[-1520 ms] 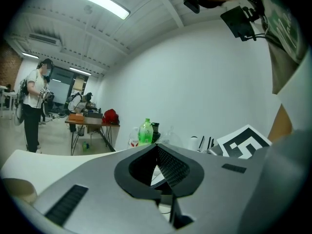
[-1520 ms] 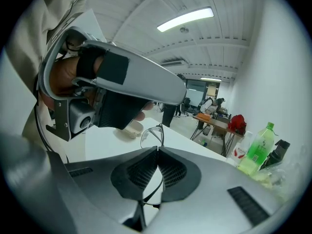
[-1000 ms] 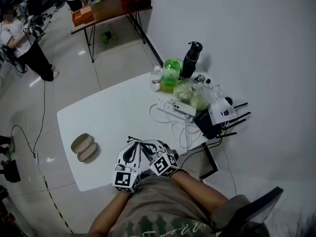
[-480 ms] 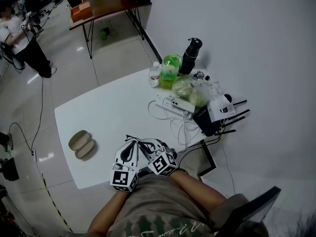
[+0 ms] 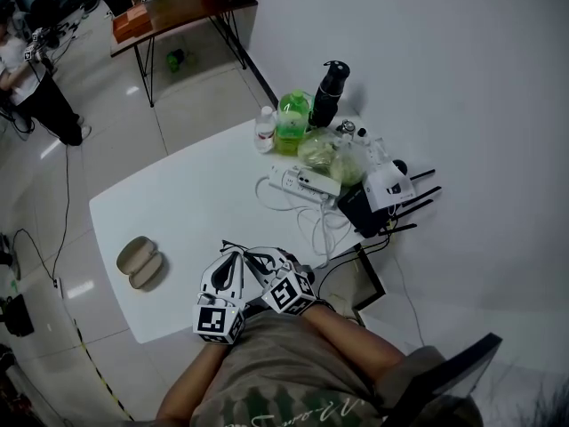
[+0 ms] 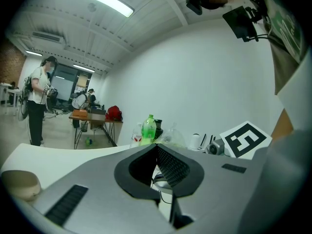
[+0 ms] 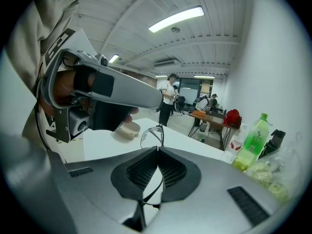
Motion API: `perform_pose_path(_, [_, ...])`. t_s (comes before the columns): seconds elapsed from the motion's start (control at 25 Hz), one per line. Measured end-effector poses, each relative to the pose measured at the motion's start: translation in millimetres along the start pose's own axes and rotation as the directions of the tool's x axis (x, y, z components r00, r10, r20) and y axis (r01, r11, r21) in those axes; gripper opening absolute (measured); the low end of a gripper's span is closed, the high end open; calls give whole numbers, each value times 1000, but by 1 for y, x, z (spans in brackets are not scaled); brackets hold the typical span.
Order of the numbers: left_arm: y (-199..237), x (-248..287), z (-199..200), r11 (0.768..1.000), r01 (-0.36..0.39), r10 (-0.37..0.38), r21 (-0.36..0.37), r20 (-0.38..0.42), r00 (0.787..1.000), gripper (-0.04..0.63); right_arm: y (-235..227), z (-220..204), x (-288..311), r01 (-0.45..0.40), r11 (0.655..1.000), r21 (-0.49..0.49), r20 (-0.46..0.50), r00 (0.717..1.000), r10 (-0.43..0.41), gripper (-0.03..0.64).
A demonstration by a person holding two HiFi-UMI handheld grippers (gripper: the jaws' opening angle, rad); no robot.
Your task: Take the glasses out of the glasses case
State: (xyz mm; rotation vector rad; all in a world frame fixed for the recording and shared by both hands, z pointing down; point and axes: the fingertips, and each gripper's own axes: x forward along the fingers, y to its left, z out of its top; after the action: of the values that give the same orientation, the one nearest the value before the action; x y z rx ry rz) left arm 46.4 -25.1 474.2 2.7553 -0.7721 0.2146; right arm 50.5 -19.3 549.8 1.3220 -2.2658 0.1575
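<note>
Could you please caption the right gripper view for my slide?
Right claw shut on the glasses above the table, open case lying beyond.

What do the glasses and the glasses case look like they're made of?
Glasses: thin dark frame, probably metal or slim plastic, with clear lenses; the white table shows through them. They are clamped in the right claw.
Glasses case: beige, matte, smooth rounded shells, likely moulded plastic or leatherette; too small to tell which.
</note>
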Motion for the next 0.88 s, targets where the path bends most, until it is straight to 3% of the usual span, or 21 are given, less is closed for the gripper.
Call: perform_pose_path(0.88, [-5, -38, -22, 1000, -13, 13, -8, -26, 1000, 8, 26, -14, -9, 38, 999, 12, -51, 998, -37, 17])
